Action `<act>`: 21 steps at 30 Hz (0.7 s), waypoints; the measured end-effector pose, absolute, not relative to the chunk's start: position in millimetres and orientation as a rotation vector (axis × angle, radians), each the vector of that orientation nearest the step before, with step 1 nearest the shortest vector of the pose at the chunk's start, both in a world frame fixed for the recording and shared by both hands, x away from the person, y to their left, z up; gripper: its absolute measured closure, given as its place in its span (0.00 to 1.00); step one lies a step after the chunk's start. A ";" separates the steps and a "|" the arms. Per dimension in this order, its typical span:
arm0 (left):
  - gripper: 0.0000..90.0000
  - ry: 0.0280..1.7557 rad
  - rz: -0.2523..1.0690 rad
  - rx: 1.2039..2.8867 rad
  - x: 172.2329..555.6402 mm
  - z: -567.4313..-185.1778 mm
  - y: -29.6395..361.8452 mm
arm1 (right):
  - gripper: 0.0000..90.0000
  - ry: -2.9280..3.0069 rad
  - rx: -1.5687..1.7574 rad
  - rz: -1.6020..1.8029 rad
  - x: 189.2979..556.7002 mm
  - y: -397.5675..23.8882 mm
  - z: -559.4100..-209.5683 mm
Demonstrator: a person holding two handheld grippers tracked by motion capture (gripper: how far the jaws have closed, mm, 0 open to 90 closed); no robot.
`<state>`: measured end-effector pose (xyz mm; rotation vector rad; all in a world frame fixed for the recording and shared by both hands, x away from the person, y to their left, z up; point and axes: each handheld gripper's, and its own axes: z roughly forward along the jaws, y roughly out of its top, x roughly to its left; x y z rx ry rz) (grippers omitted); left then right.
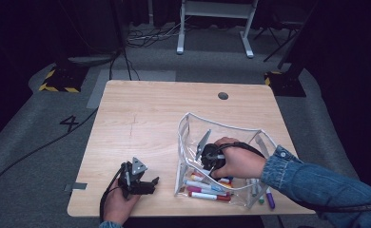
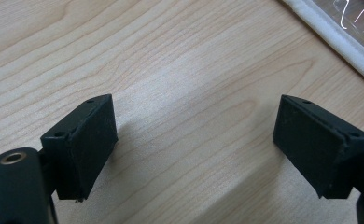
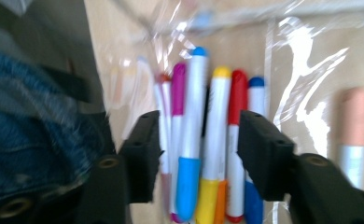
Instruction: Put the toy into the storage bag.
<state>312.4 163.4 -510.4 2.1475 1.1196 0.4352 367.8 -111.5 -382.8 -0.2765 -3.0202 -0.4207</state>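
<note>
Wooden table (image 1: 145,123) on grey carpet, dark room around it; we read clock directions off the high view.

Near edge, 7 o'clock: our left hand (image 1: 118,205) holds the left gripper (image 1: 148,183) low over bare wood. In the left gripper view its jaws stand wide apart with nothing between them, and the white pouch edge (image 2: 332,39) sits at 1 o'clock of that view.

Near edge, 5 o'clock: markers (image 1: 207,187) lie side by side inside the clear pouch (image 1: 221,130), at its near end. A purple marker (image 1: 270,198) lies at the pouch's near right corner; we can't tell whether it's inside the plastic.

Just past them, our right hand (image 1: 238,161), denim sleeve (image 1: 312,183) behind it, has the right gripper (image 1: 209,159) inside the pouch mouth. In the right gripper view the right gripper (image 3: 196,140) is parted to a medium gap, pads off everything. Blue-capped marker (image 3: 192,135), yellow marker (image 3: 215,140) and red marker (image 3: 236,140) lie below between the jaws, not gripped. View is blurred.

Far side, 12 to 1 o'clock: grey grommet (image 1: 223,95) in the tabletop. Beyond the table, white desk legs (image 1: 214,28) and cables on the floor.
</note>
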 end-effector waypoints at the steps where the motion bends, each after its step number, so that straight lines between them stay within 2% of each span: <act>1: 0.15 1.120 0.437 2.148 312.4 -510.3 163.5 | 0.49 -3.009 -0.302 -0.475 368.6 -113.8 -377.3; 8: 0.15 1.125 0.431 2.143 312.1 -510.5 163.1 | 0.45 -3.016 -0.377 -0.717 369.9 -136.8 -338.1; 18: 0.15 1.117 0.438 2.152 312.4 -510.2 163.6 | 0.44 -3.024 -0.520 -0.879 371.3 -179.7 -305.8; 21: 0.15 1.121 0.435 2.146 313.1 -510.7 162.9 | 0.46 -3.018 -0.561 -0.929 372.6 -194.1 -297.5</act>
